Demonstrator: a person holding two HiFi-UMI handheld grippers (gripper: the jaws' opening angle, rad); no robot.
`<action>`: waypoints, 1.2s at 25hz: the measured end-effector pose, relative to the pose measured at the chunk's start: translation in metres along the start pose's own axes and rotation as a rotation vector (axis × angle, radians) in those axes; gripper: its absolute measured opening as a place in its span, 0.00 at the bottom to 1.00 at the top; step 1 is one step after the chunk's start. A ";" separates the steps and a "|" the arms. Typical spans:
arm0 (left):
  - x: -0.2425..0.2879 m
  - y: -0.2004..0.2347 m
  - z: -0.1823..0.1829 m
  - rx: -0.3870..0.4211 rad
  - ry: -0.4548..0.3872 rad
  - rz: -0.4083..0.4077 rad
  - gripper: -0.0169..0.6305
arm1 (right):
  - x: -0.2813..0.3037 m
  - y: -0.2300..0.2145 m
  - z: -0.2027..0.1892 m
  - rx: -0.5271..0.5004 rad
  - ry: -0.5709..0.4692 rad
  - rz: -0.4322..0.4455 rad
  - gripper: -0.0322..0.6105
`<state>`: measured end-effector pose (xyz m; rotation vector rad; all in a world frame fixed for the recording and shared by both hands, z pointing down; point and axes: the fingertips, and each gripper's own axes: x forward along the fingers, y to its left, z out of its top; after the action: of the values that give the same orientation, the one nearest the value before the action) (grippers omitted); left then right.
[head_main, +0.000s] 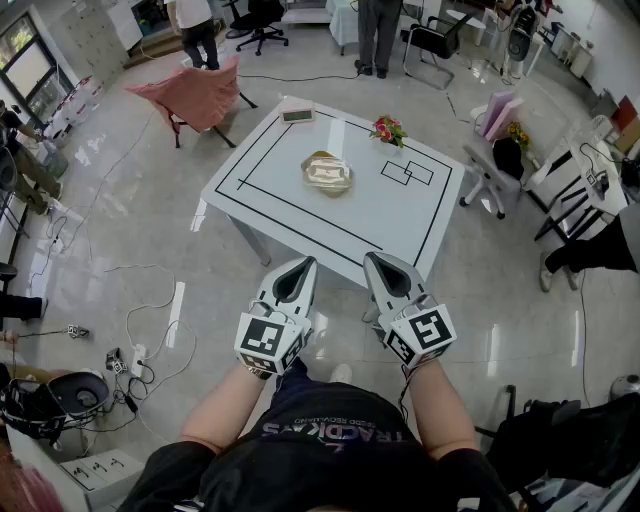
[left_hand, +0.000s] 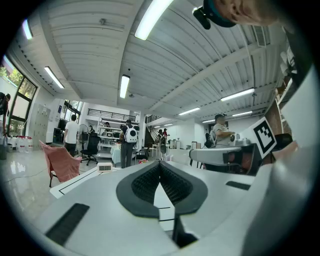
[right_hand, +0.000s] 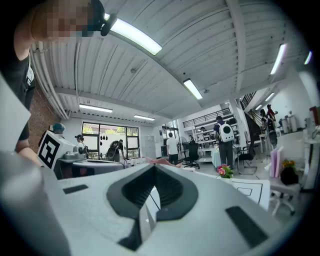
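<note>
Both grippers hover side by side in front of the near edge of a white table (head_main: 390, 215) marked with black lines. My left gripper (head_main: 304, 263) is shut and holds nothing; its dark ribbed pads (left_hand: 172, 184) meet at the tip. The right gripper (head_main: 375, 259) is likewise shut and empty, jaws closed together in the right gripper view (right_hand: 154, 169). On the table lie a beige patterned bundle (head_main: 327, 172), a small bunch of flowers (head_main: 387, 129) and, at the far edge, a small white clock (head_main: 297, 115). Neither gripper touches any of them.
A chair draped in pink cloth (head_main: 195, 92) stands left of the table, a grey chair (head_main: 488, 172) right of it. Cables and a power strip (head_main: 138, 355) lie on the floor at the left. People (head_main: 379, 30) and black office chairs (head_main: 258, 18) are beyond the table.
</note>
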<state>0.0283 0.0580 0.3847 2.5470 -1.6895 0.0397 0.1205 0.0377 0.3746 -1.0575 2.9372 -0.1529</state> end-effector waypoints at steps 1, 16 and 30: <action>0.001 0.002 0.000 0.000 -0.001 0.002 0.03 | 0.001 -0.001 -0.002 0.006 -0.001 0.000 0.05; 0.012 0.034 0.001 -0.015 -0.004 -0.070 0.28 | 0.041 -0.001 -0.001 0.047 -0.024 -0.022 0.18; 0.052 0.106 0.001 -0.036 0.016 -0.198 0.42 | 0.120 -0.031 -0.013 0.141 0.009 -0.153 0.38</action>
<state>-0.0495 -0.0308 0.3929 2.6653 -1.4107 0.0158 0.0468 -0.0615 0.3924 -1.2618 2.8020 -0.3623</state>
